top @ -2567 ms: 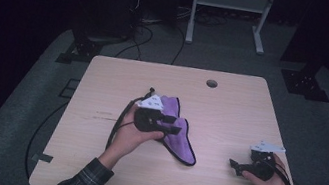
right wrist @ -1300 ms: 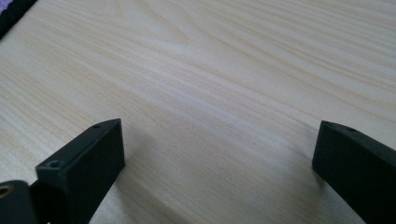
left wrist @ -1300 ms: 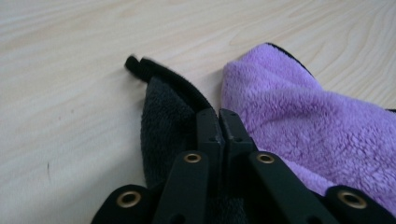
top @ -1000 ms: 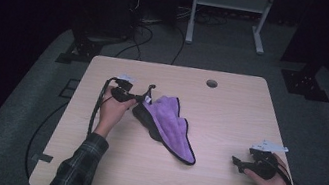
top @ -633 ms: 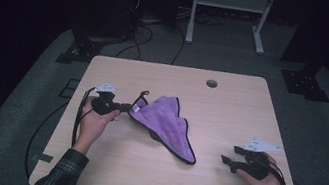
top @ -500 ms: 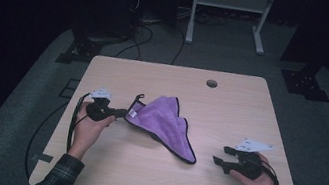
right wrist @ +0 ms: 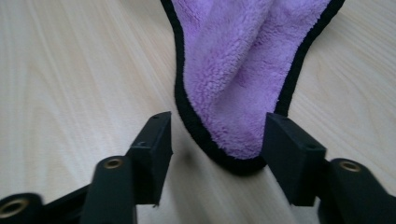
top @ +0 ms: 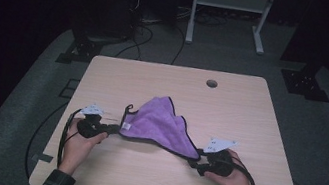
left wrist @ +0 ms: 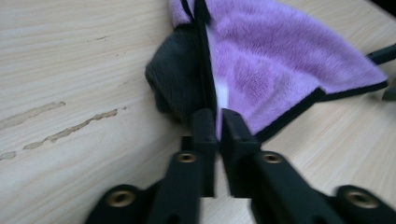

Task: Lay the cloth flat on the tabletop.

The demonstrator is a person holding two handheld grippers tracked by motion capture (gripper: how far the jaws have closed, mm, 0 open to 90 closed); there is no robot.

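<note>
Purple cloth (top: 163,126), black-edged, lies spread near the middle of the desk (top: 249,122), stretching from the left tongs (top: 116,128) toward the right tongs (top: 194,164). Left tongs pinch its near-left edge by the white label; their jaws have just been easing apart a little, and in the blurred left gripper view they seem to press the hem between them. Right tongs stand unclenched, jaws just closing in, with the cloth's pointed corner lying between them, untouched on one side.

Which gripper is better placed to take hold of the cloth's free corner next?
Right. The right gripper stands open around the purple cloth's corner; the left gripper is already closed on its other corner.
</note>
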